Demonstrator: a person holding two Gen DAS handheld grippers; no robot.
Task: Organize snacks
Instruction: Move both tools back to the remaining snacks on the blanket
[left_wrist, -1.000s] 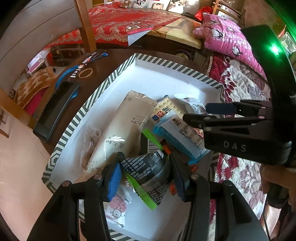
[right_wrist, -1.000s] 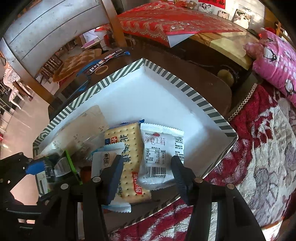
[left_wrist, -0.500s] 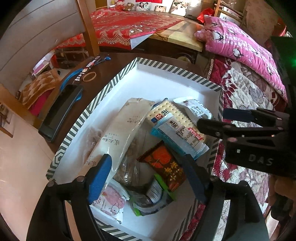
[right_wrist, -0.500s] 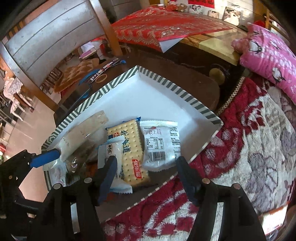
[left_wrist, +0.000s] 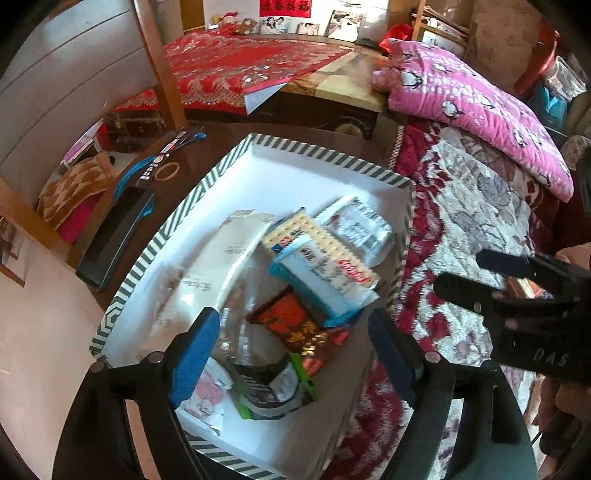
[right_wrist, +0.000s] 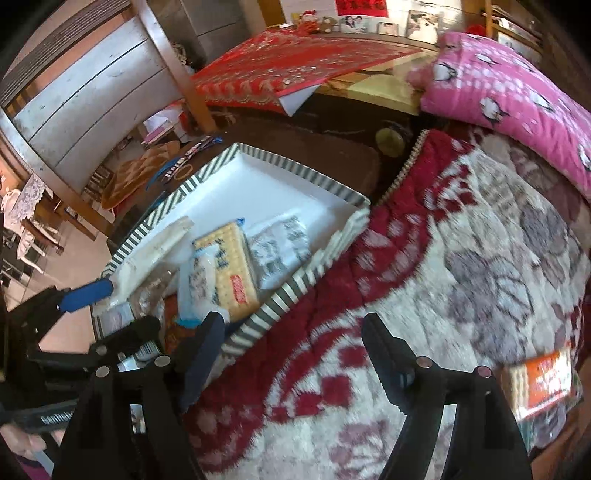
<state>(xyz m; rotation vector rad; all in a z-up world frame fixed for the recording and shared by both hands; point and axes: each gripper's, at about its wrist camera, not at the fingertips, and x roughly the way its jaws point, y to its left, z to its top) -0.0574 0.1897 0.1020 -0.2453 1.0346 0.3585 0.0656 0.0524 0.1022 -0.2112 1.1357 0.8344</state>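
Both your grippers, left and right, have just been opening and hold nothing; the snack packets lie in the striped box.

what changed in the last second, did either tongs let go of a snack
The left tongs have just been opening and dropped the green-edged dark packet into the striped box. The right tongs also opened and swung off over the blanket. The other snacks stayed put.

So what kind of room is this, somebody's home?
Most likely a lived-in bedroom or sitting room at home: a pink penguin-print quilt over a red floral blanket, framed family photos behind, and a striped box of snacks.
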